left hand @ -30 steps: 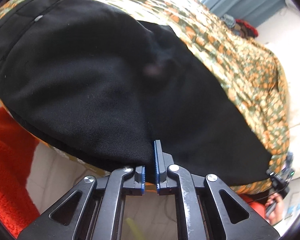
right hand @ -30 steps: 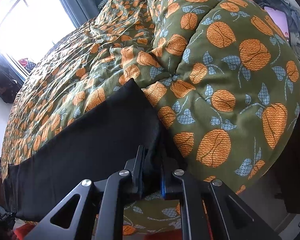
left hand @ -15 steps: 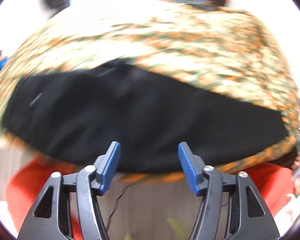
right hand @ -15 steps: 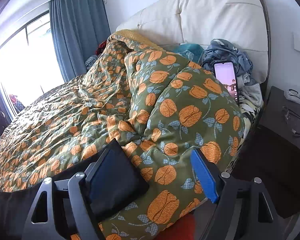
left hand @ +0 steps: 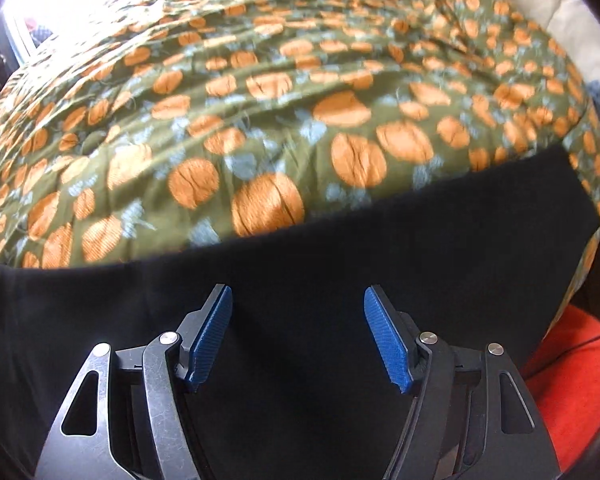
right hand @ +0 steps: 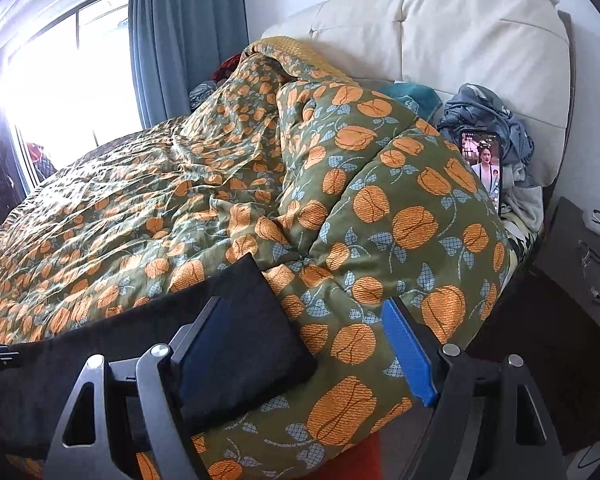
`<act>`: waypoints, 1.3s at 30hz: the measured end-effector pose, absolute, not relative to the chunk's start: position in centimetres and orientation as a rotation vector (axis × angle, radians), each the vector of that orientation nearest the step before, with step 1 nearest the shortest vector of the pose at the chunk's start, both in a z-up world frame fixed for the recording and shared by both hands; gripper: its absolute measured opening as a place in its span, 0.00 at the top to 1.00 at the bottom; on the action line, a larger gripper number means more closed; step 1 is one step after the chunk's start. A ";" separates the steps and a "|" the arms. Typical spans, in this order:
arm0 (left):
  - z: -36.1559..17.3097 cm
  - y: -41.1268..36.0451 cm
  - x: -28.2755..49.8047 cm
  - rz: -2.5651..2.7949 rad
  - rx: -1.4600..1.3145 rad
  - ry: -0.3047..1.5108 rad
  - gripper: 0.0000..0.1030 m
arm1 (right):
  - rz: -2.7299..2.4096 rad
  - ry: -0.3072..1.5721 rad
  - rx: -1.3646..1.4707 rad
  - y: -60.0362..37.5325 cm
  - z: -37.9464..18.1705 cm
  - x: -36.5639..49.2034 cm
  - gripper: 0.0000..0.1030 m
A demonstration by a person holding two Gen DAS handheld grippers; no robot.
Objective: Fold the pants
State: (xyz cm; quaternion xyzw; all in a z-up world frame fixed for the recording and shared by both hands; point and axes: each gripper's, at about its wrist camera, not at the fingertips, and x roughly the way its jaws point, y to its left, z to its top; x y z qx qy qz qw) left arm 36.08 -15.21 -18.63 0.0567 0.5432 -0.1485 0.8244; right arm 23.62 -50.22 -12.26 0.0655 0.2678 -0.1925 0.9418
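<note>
We take the duvet [right hand: 260, 184], olive green with an orange fruit print, as the reference landmark for all positions below.

Pants [left hand: 380, 248]: the black pants lie flat on the duvet as one long strip along its near edge. In the left wrist view the strip spans almost the full width of the picture below the printed fabric. In the right wrist view one squared end of the pants [right hand: 252, 320] rests on the duvet beside its puffy rolled part, and the strip runs from there toward the left border of the picture.

Left gripper [left hand: 298, 332]: we see the jaws spread wide, with blue ribbed pads on both inner faces. Black cloth fills the gap behind them, but neither pad pinches it. Whether the fingertips touch the fabric, we cannot tell.

Right gripper [right hand: 300, 344]: the jaws are likewise spread wide and clamp nothing. The left finger stands in front of the pants end; the right finger stands in front of bare duvet.

Surroundings, relative to the duvet:
- Behind its far end, a cream padded headboard [right hand: 460, 40]
- Beside its rolled part, a lit phone [right hand: 482, 164] propped against a heap of grey-blue clothes [right hand: 488, 116]
- Beyond its far side, a bright window [right hand: 68, 72] with a blue curtain [right hand: 184, 40]
- Below its near edge, an orange-red textile [left hand: 568, 392]
</note>
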 end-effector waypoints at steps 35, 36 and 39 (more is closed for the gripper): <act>-19.6 -17.5 28.0 -0.399 0.202 1.119 0.26 | -0.053 0.570 1.009 -58.9 -17.0 22.1 0.23; -19.6 -17.5 28.0 -0.398 0.201 1.118 0.26 | -0.050 0.574 1.034 -59.2 -17.2 22.2 0.24; -19.7 -17.4 28.0 -0.397 0.199 1.115 0.26 | -0.017 0.608 1.046 -59.2 -17.4 22.9 0.24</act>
